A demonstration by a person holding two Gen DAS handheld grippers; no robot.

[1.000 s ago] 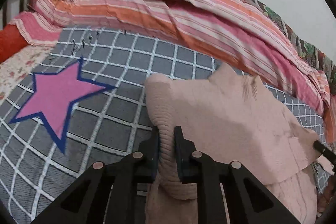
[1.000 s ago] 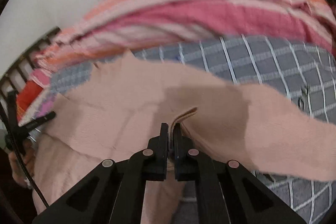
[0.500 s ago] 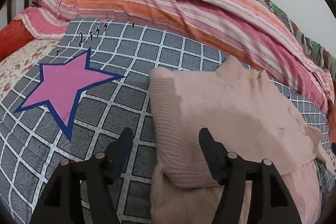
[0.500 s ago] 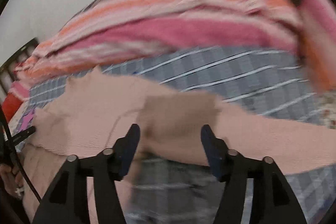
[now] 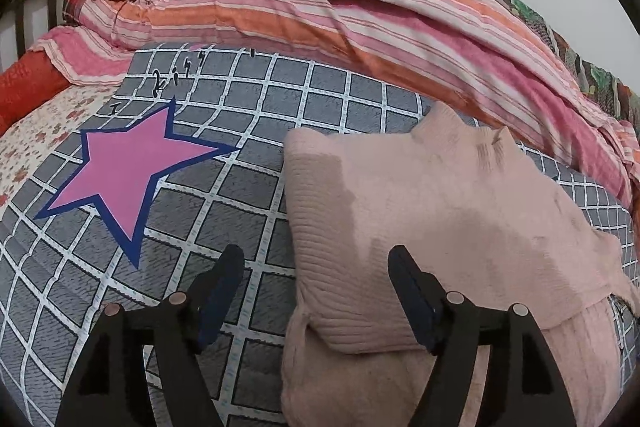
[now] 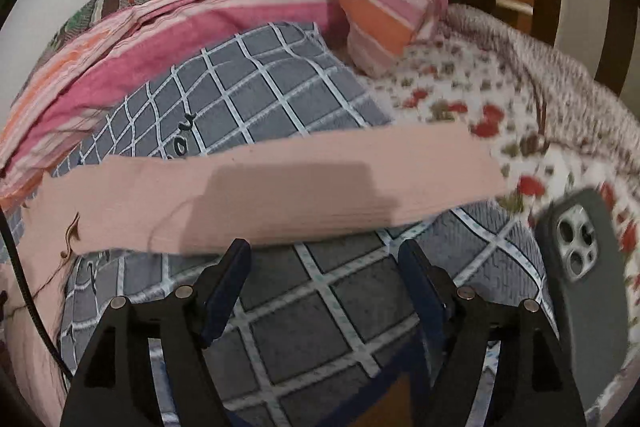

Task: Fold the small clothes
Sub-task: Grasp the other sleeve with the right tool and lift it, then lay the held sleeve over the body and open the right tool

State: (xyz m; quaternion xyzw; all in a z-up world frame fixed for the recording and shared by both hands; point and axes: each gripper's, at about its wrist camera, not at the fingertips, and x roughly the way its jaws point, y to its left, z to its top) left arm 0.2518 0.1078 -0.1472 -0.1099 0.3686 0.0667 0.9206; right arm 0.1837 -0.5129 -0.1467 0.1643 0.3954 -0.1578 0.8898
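Change: both grippers have just been opening and have let the cloth go; the right one has swung away toward the sleeve.
Left gripper (image 5: 316,279): jaws apart, nothing pinched; the folded edge lies between and under them.
Right gripper (image 6: 324,275): jaws apart and empty, just beside the sleeve (image 6: 272,191).
Pink sweater (image 5: 432,227): on the grey checked blanket (image 5: 224,203), body folded over, one sleeve stretched out flat to the side.
Handling: soft, light knit, limp; I judge it sags and stretches when lifted.
Where to hold: pinch the sleeve near its cuff end, close to the phone (image 6: 580,267).
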